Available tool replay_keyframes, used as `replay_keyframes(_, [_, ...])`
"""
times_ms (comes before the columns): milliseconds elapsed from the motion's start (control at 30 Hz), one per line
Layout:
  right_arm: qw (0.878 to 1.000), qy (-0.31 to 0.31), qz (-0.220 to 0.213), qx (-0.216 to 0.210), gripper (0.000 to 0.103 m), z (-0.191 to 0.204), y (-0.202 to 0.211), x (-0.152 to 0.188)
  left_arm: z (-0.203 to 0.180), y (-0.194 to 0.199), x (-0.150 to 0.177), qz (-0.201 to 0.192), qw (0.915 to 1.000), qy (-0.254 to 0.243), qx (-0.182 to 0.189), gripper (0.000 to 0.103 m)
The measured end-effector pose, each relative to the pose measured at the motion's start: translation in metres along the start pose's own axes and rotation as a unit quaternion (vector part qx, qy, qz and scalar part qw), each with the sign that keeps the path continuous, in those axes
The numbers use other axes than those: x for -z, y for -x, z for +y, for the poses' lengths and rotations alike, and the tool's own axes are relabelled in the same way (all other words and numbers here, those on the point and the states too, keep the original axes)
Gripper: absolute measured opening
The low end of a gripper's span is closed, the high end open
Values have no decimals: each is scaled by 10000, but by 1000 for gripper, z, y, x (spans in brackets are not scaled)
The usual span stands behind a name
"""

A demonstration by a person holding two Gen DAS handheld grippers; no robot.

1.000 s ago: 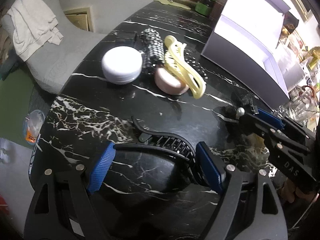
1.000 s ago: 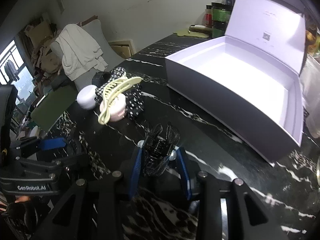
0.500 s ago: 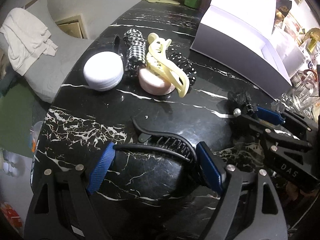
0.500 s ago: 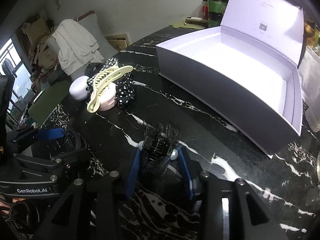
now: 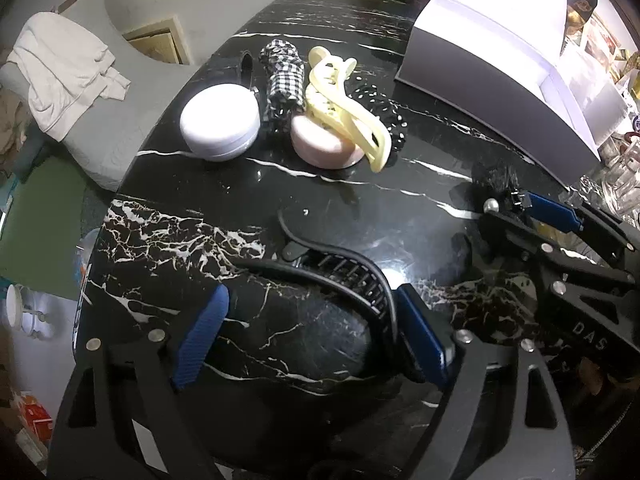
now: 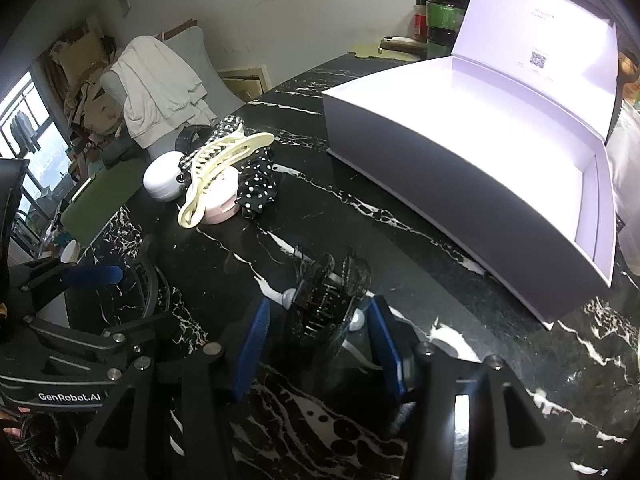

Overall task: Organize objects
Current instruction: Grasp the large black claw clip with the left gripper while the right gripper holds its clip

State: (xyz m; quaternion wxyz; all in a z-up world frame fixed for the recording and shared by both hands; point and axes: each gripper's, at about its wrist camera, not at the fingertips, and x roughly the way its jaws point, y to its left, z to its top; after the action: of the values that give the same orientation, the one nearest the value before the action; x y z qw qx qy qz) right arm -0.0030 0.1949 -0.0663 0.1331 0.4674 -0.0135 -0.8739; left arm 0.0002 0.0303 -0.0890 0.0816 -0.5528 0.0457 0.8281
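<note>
A black claw clip with pearl ends [image 6: 326, 300] stands on the black marble table [image 6: 400, 240] between the blue pads of my right gripper [image 6: 320, 340]. Its jaws are opening, and a gap shows on both sides of the clip. In the left wrist view my left gripper [image 5: 312, 334] is open and straddles a long curved black hair clip [image 5: 344, 272] lying flat on the table. That clip's right end sits close to the right pad. Beyond lie a cream claw clip [image 5: 348, 112], a pink round case [image 5: 320, 148], a white round case [image 5: 219, 120] and two scrunchies.
An open white box [image 6: 480, 140] with its lid raised stands at the right, its inside bare. Jars [image 6: 440, 16] stand at the table's far end. A grey chair with a white cloth [image 6: 156, 84] is off the left edge. Glassware [image 5: 616, 184] crowds the right side.
My right gripper's pads have spread apart and come off the black claw clip, which stays standing on the table. The left gripper has tilted slightly and still straddles the curved clip.
</note>
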Motion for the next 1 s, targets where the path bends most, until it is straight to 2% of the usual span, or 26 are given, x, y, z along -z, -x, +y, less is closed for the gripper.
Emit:
replay_keyframes(133, [10000,32,-25,25,48,1,0,1,-1,1,0,-21,10000,-67,20,82])
replay_keyframes(200, [9999,78,-40,89,42,1,0,1,-2,3,1,-49,9999,-89,28,75])
replay_keyframes(233, [9999,81,-45,89,42,1,0,1,-2,5,0,-63,9999,-100,35,72])
replay_keyframes(400, [9999,110,-52,-44,41,2,1,1,-5,10,0,-83,9997,-205,86,43])
replay_keyframes(600, [9994,232,-158,-226,41,6,7,0,-6,13,0,-31,9990,-268,355,18])
replay_keyframes(733, [9989,340,-204,-250,41,10,11,-2,-10,17,-1,-104,9986,-367,375,15])
replay_keyframes(900, [9982,438,-303,-287,41,13,16,-6,-13,34,-5,-452,9976,-489,181,14])
replay_keyframes(1000, [9975,502,-362,-348,40,15,20,-8,-10,40,-9,-474,9972,-469,333,14])
